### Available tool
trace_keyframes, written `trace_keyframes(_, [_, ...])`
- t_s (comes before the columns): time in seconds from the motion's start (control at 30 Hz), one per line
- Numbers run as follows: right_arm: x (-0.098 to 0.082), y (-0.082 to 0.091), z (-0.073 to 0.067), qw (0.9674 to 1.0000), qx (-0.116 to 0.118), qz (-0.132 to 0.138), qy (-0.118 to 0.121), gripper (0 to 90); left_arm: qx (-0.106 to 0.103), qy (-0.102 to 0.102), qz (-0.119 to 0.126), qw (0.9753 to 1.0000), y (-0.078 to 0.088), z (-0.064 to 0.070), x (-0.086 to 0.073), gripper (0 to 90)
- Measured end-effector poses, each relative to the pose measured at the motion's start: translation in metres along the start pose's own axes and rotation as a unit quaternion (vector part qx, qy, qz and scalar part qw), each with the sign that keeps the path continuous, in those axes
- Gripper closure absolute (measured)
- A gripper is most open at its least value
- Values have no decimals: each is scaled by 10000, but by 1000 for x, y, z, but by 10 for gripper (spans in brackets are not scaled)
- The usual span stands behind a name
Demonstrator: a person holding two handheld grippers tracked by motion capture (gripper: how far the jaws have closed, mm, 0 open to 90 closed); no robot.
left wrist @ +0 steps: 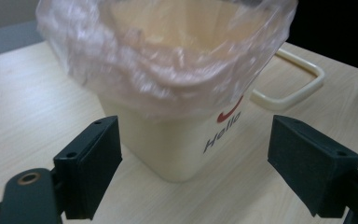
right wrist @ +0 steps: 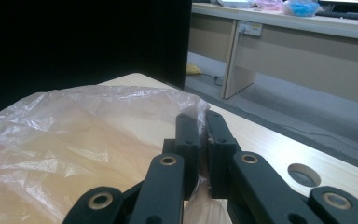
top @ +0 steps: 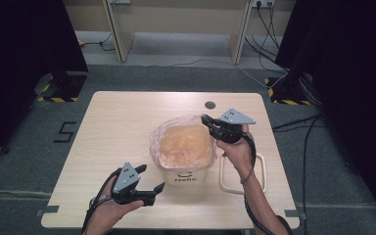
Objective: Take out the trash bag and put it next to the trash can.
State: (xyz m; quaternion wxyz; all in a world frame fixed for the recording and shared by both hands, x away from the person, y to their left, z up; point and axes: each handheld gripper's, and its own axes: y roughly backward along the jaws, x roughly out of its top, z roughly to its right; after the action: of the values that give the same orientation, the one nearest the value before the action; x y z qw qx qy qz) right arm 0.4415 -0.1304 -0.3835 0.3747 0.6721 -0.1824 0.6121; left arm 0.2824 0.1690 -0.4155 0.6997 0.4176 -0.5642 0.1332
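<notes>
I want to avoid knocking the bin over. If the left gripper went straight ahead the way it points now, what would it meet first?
Probably the cream bin: it sits centred between the open left gripper jaws, with the plastic bag overhanging just above.

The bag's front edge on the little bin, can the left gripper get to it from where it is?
Probably yes. The left gripper stands open just in front of the bin, with only bare table between. The plastic bag hangs over the near rim.
</notes>
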Motion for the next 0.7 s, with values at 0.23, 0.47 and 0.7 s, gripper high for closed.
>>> trace_keyframes(0.23, [-2,-3,-1,10000,40,-17,3,861,-132,-288,151,9994,-4,10,20,167])
trace_keyframes(0.47, [0,-1,1,10000,47,22,-17,858,-232,-429,191,9986,-20,12,34,167])
trace_keyframes(0.7, [1,2,1,10000,39,42,-26,858,-453,-570,126,9973,-39,16,42,167])
